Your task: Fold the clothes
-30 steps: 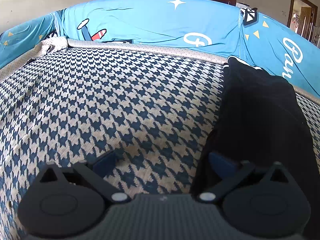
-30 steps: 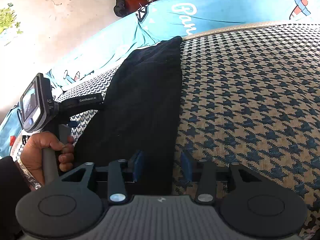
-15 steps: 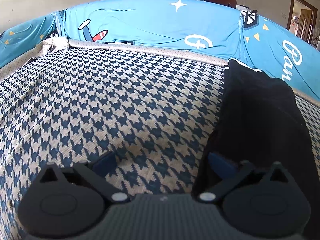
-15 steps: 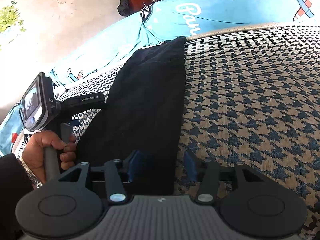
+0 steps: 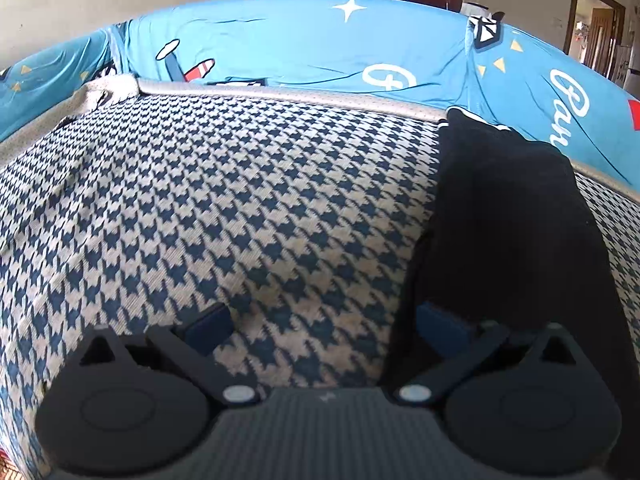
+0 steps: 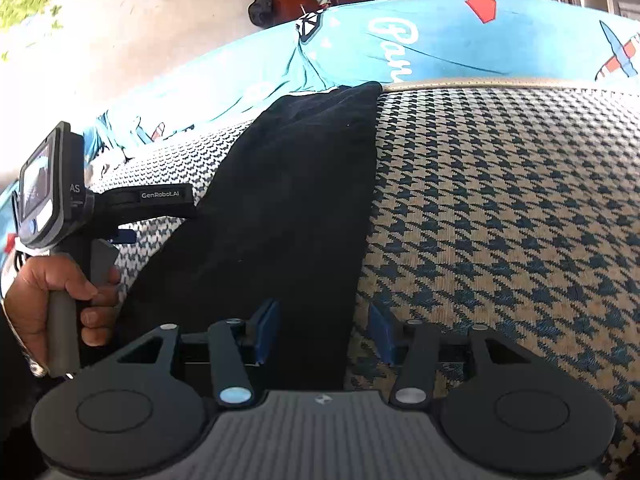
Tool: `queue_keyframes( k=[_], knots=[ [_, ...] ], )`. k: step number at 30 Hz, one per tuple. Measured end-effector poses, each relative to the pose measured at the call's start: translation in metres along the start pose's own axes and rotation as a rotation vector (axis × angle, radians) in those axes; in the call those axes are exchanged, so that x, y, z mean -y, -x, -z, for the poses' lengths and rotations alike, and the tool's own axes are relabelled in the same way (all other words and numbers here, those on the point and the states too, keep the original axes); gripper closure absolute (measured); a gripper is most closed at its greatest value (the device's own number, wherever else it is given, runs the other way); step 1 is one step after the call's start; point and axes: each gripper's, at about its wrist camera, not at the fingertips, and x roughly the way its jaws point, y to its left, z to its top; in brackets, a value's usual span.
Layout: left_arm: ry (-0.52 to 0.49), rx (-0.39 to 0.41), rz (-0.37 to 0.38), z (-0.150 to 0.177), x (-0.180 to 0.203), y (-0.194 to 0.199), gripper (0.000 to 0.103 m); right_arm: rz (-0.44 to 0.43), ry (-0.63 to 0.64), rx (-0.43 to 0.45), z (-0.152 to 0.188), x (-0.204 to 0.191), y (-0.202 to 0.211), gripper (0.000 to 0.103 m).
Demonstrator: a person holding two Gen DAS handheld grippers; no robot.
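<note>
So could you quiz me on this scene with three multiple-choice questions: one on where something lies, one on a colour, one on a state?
1. Where does the black garment lie in the left wrist view?
A. on the right side
B. on the left side
C. hanging off the backrest

2. What colour is the cover behind the houndstooth surface?
A. red
B. bright blue
C. plain white

3. How does the right hand-held gripper stand?
A. clamped on a towel
B. folded away
C. open, with the garment's edge between its fingers

Answers: 1 A, the dark strip runs along the right. 2 B, blue with printed planes and stars. 3 C, a gap shows beside each pad.
</note>
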Motion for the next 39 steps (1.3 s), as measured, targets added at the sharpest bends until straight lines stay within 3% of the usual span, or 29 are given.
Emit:
queue_keyframes(
  k=[4, 12, 15, 20, 25, 39],
  knots=[
    [-0.018, -0.005, -0.05, 0.004, -0.005, -0.003, 0.0, 0.087, 0.043, 0.011, 0.002, -0.001, -0.002, 0.053],
    [0.006, -0.009, -0.042, 0.005, -0.014, 0.009, 0.0, 0.163, 0.031, 0.038, 0.0, 0.002, 0.005, 0.053],
    [-0.01, 0.014, -0.012, 0.006, -0.011, 0.023, 0.0, 0.07, -0.035, 0.057, -0.002, 0.009, 0.012, 0.053],
    [-0.067, 0.029, 0.023, 0.014, 0.001, 0.037, 0.0, -0.073, 0.026, 0.074, -0.002, -0.006, 0.018, 0.053],
    [-0.097, -0.007, 0.011, 0.023, 0.008, 0.033, 0.0, -0.201, 0.07, 0.046, 0.0, -0.023, 0.014, 0.053],
    [-0.071, -0.038, -0.025, 0.024, -0.01, 0.027, 0.0, -0.441, 0.197, -0.074, 0.011, -0.065, -0.002, 0.053]
  ],
)
